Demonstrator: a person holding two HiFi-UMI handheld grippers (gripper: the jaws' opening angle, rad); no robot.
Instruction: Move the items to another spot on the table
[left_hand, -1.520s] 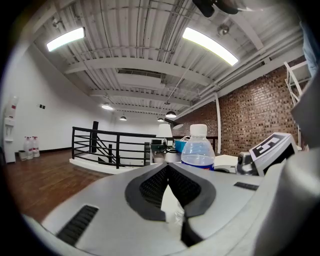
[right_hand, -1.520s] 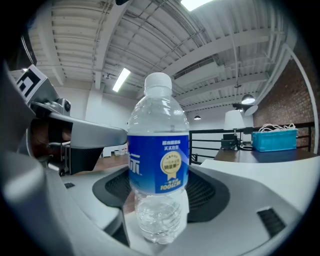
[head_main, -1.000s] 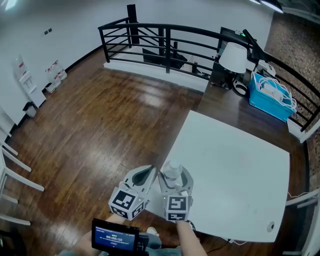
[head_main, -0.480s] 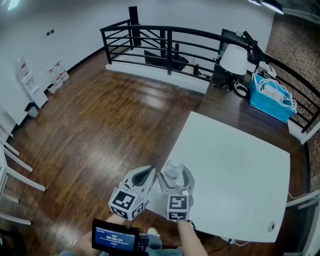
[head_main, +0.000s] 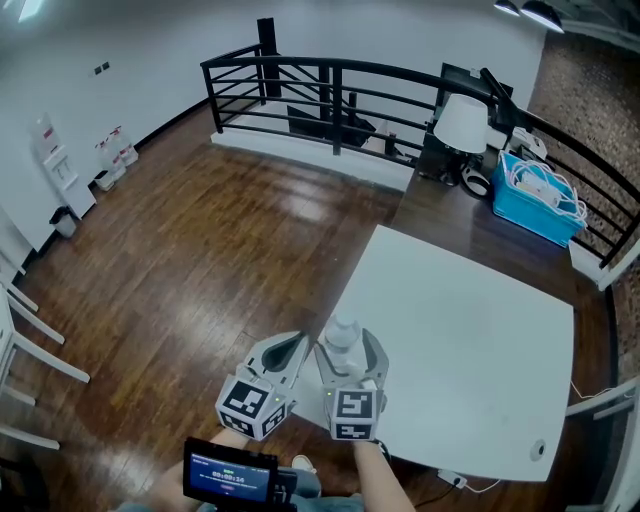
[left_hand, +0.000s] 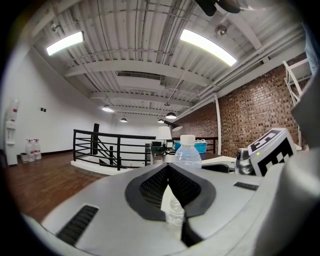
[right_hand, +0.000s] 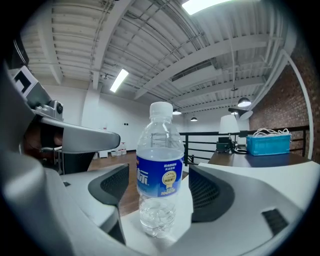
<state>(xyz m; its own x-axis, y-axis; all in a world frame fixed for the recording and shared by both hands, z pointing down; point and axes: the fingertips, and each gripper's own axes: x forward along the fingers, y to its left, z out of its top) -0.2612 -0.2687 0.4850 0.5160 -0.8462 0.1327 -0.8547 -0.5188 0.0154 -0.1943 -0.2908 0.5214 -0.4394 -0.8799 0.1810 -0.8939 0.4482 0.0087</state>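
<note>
The room is big, with a dark brown wood floor (head_main: 180, 250) that shines a little, and white walls (head_main: 120, 40). One far wall is red brick (left_hand: 260, 105). Long lights (left_hand: 207, 46) glow on the ribbed ceiling. A black railing (head_main: 330, 75) runs along the far edge of the floor.

The white desk (head_main: 470, 350) is wide, flat and smooth. Most of its top is bare. Behind it stands a dark wood desk (head_main: 450, 215). On that one sit a blue basket (head_main: 540, 205) full of white cords and a lamp with a white shade (head_main: 463, 122).

The two tools are close to the person, side by side, at the near left corner of the white desk. The right tool (head_main: 350, 350) has its jaws spread wide. A water bottle (right_hand: 159, 175) stands upright between them, on the desk near its corner. The pads do not touch it (there is a gap on each side), so the bottle is let go and stands by itself. It is clear plastic, with a blue label, a white cap and some water in it.

The left tool (left_hand: 169, 167) is just beside the right one, over the floor off the desk's edge. Its jaws are pressed together at the tips, with nothing between them.

A small dark screen (head_main: 230, 472) glows at the bottom of the head view.
</note>
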